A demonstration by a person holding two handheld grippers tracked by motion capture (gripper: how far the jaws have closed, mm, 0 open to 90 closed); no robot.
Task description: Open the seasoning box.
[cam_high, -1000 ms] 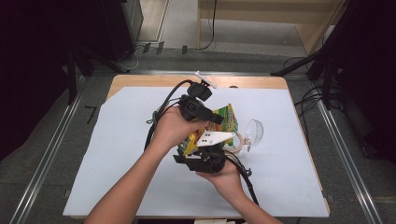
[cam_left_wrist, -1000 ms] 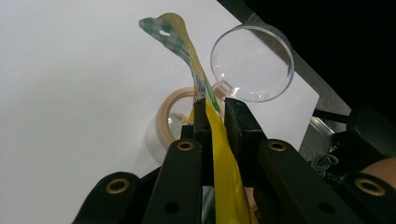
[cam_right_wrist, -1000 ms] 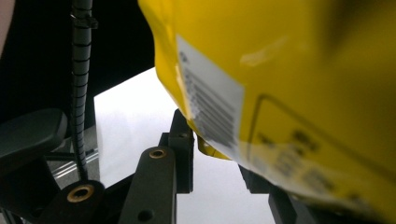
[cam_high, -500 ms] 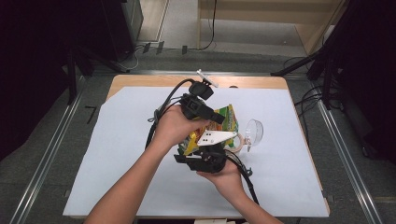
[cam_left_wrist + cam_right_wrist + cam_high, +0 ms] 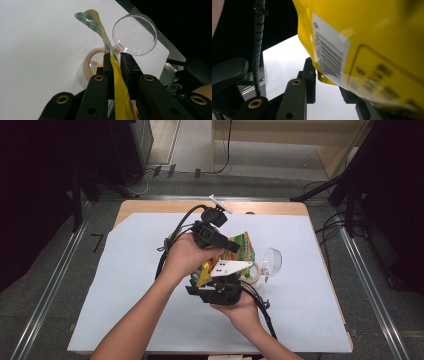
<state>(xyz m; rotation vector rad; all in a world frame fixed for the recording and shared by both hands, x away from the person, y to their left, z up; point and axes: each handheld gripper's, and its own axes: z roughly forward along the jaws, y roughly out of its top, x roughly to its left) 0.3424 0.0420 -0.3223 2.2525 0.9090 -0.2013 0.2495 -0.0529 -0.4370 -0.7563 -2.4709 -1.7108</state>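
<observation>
A yellow snack bag with a green chequered top is held up over the white sheet between both grippers. My left gripper comes in from the upper left. In the left gripper view its jaws are shut on the bag's thin edge, and the left gripper points toward the chequered top. My right gripper sits below the bag. In the right gripper view the right gripper pinches the bag's bottom corner, and the bag's barcode side hides the right jaw.
A small clear container with a beige rim stands on the white sheet just beyond the bag, its clear round lid flipped open beside it. The lid lies right of the grippers. Cables trail from both grippers.
</observation>
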